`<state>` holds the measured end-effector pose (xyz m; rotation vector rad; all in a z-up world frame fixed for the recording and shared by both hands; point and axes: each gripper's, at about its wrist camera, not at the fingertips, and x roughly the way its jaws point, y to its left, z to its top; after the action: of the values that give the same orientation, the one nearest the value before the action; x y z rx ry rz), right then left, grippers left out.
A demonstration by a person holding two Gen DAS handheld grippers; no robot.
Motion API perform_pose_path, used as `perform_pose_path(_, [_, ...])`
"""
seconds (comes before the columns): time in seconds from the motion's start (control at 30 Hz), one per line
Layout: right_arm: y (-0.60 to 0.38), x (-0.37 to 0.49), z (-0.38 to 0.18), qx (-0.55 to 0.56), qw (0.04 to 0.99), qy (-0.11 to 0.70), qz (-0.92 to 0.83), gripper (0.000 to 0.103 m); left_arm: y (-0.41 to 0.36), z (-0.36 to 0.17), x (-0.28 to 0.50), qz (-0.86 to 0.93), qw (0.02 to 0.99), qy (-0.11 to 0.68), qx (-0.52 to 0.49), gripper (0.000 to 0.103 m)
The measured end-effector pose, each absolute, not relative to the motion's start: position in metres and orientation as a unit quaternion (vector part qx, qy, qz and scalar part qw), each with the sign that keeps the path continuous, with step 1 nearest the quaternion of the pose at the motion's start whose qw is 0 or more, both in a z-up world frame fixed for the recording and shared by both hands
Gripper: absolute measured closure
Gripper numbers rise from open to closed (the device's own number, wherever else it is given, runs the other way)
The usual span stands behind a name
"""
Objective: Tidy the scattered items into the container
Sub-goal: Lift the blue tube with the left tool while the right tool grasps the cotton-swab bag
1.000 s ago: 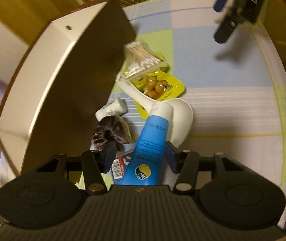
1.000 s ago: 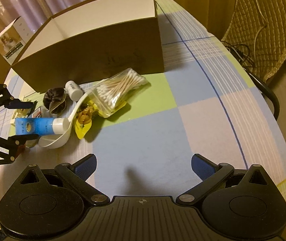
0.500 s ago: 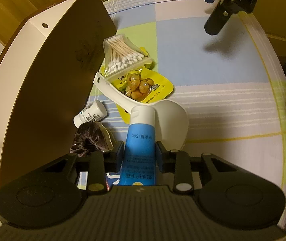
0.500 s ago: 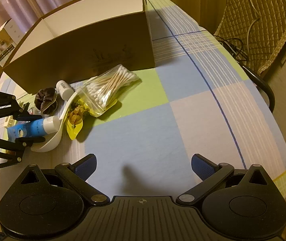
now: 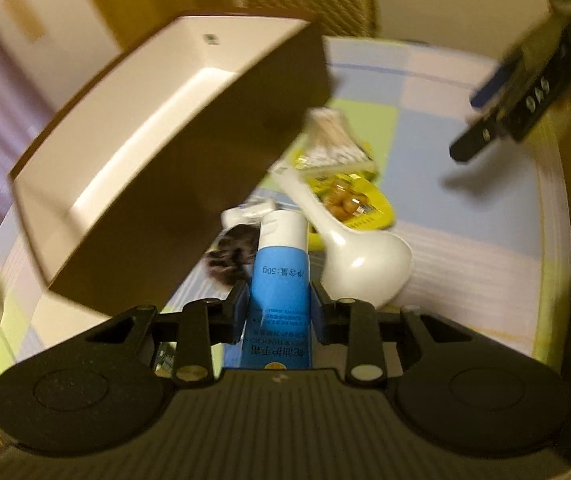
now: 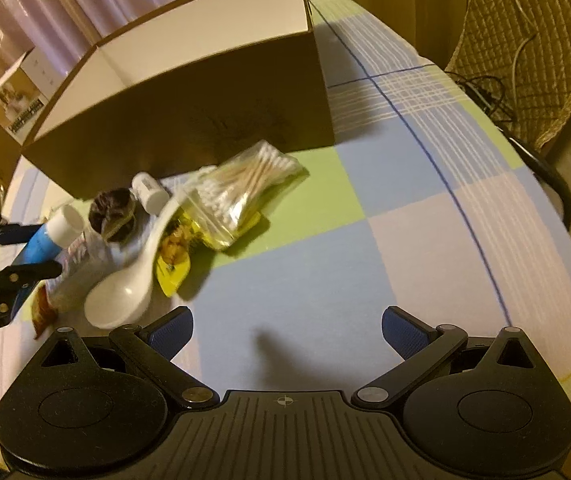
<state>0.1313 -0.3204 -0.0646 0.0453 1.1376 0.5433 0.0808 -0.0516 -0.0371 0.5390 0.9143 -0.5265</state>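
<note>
My left gripper is shut on a blue tube with a white cap, held lifted and tilted; the same blue tube shows at the left of the right wrist view. The brown box with a white inside stands open to the left; in the right wrist view the brown box is behind the pile. A white spoon, a bag of cotton swabs, a yellow snack packet, a dark scrunchie and a small white bottle lie in front of it. My right gripper hangs open over bare cloth.
A checked cloth covers the round table. A wicker chair with a black cable stands at the far right. Cardboard boxes sit beyond the table at the left. A clear wrapper lies under where the tube was.
My left gripper closed on the blue tube and has lifted it off the table, swinging toward the box opening. My right gripper has stayed open, drifting slightly closer to the pile.
</note>
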Motion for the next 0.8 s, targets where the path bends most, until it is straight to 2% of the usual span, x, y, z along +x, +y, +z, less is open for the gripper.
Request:
perform_pose_path(0.33, [-0.299,0.179,-0.072,0.121,0.800,0.540,0.231,0.000,-0.025,-0.023,0.081,-0.197,0.855,0.440,0.193,0.075])
perform_pose_path(0.37, [-0.297,0.184,-0.073,0.135,0.800,0.539,0.226,0.003,-0.024,-0.023,0.082,-0.194,0.855,0.441,0.191,0.075])
perform_pose_path(0.4, [-0.295,0.190,-0.075,0.152,0.798,0.539,0.222,0.020,-0.024,-0.023,0.082,-0.192,0.856,0.442,0.189,0.075])
perform_pose_path(0.43, [-0.294,0.195,-0.077,0.169,0.793,0.543,0.217,0.025,-0.024,-0.024,0.082,-0.189,0.856,0.443,0.187,0.075])
perform_pose_path(0.6, [-0.289,0.213,-0.087,0.233,0.785,0.548,0.175,0.026,-0.019,-0.023,0.085,-0.183,0.859,0.445,0.174,0.075])
perform_pose_path(0.8, [-0.276,0.225,-0.093,0.228,0.786,0.555,0.149,0.026,-0.008,-0.022,0.095,-0.169,0.861,0.451,0.161,0.075])
